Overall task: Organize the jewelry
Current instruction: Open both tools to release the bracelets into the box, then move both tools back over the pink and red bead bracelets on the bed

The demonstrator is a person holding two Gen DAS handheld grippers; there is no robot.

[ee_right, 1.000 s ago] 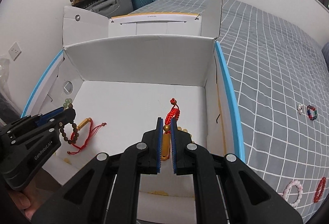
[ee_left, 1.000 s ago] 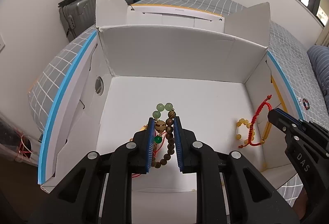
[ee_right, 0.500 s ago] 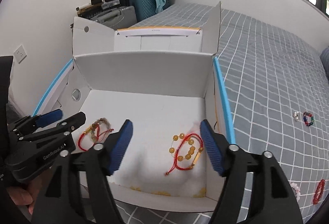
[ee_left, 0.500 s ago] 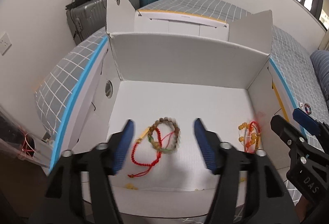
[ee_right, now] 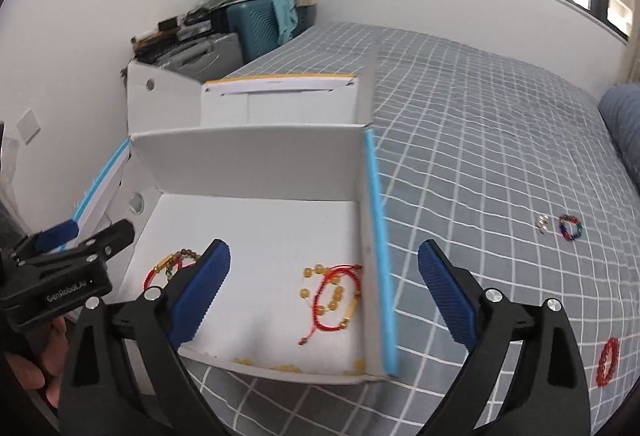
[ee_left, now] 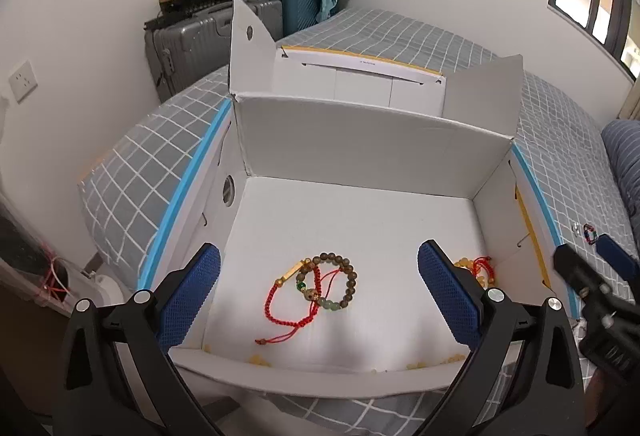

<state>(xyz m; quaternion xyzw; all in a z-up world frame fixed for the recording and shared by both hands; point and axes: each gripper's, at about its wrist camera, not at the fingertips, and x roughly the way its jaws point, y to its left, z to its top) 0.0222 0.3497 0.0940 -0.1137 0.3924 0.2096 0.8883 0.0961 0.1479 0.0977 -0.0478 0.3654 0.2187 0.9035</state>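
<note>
Both tongs spread wide, gripping nothing. Left gripper (ee_left: 320, 296) hanging just over the near edge of the open white cardboard box with the blue-taped rim (ee_left: 360, 151), blue pads either side of the view. Right between those pads, down on the box floor: brown wooden bead bracelet with a few green beads (ee_left: 334, 286) lying tangled over a red cord bracelet with a gold tube (ee_left: 290, 302). Not touching either finger, clearly below and a bit ahead.

Right gripper (ee_right: 324, 292) over the box's right wall, left pad above the box floor, right pad out above the grey checked bedspread (ee_right: 500, 163). Red cord bracelet with yellow beads (ee_right: 334, 296) flat in the box's right corner, between the pads but nearer the left one. Loose on the bed, off to the right: small multicoloured bead ring (ee_right: 570, 228) and a red bead bracelet (ee_right: 608, 362)
</note>
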